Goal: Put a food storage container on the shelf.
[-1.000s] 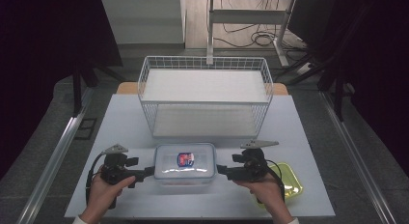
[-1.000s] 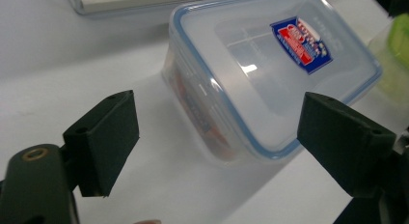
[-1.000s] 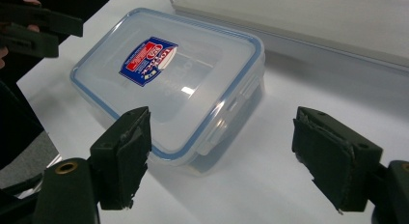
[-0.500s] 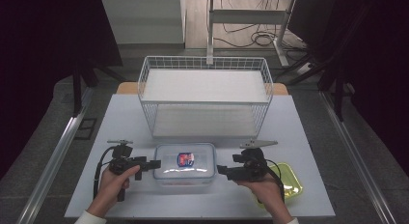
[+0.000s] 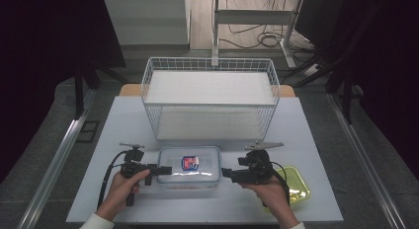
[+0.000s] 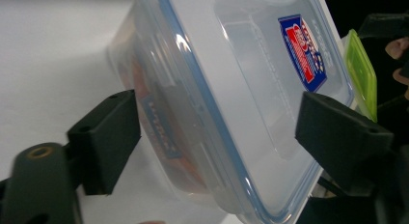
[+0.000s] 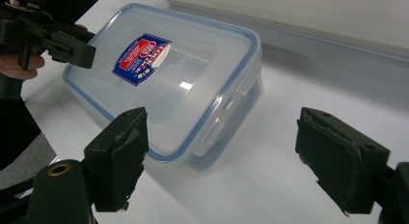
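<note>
A clear plastic box [image 5: 188, 167] with a blue-rimmed lid and a red-and-blue sticker lies on the white table [image 5: 123, 120] near its front edge. My left gripper [image 5: 165, 170] is at the box's left end. In the left gripper view the box [image 6: 241, 89] sits tilted between the jaws of the left gripper [image 6: 217, 101], which have just been closing a little, and the pads stand apart from it. My right gripper [image 5: 225, 173] stands open just off the right end. The box [image 7: 164, 74] lies ahead and left of the right gripper [image 7: 223, 115], whose jaws hold nothing.
A white wire basket [image 5: 210, 91] stands behind the box across the middle of the table. A yellow-green lidded tray [image 5: 296, 184] lies under the right hand at the front right. Dark floor and metal rails flank the table.
The left hand has moved right and down, bringing its gripper from beside the box up to the box's left end. The right gripper and the box have stayed put.
</note>
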`<state>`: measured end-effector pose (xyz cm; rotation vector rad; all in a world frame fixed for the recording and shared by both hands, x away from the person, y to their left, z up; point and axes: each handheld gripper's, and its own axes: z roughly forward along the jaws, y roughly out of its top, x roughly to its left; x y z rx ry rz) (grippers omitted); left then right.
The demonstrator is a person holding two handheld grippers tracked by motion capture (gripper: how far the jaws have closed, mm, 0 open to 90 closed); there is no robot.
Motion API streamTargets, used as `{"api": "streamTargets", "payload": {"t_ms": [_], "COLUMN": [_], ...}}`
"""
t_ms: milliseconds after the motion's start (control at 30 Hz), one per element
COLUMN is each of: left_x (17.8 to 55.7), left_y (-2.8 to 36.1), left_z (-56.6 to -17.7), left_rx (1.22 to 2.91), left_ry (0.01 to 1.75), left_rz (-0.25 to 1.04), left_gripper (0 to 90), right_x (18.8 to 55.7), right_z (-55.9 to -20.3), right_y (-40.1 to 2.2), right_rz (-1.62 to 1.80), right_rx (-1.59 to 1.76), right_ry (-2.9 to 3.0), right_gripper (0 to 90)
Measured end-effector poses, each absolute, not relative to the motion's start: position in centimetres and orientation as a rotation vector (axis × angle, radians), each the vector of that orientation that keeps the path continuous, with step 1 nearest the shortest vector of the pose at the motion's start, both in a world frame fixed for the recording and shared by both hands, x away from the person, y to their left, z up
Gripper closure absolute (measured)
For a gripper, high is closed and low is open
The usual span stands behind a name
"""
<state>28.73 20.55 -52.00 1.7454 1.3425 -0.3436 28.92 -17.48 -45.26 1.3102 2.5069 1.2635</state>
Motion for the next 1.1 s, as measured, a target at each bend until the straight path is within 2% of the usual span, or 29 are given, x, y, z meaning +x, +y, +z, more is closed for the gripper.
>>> {"api": "streamTargets", "payload": {"t_ms": [200, 367, 1100], "left_x": [28.6, 28.5, 28.0], "left_y": [21.0, 21.0, 20.9], "left_z": [-52.1, -52.0, -51.8], "left_rx": [1.717, 1.722, 1.743], "left_ry": [1.329, 1.325, 1.300], "left_rz": [-0.362, -0.345, -0.303], "left_gripper": [24.8, 27.0, 27.6], "right_x": [29.9, 30.4, 32.7], "right_z": [-45.4, -45.6, -48.1], "right_y": [-17.5, -16.6, -13.7], "right_rz": [1.301, 1.260, 1.160], "right_rx": [1.445, 1.479, 1.661], "right_ry": [2.502, 2.519, 2.593], "right_gripper": [17.3, 16.4, 17.8]}}
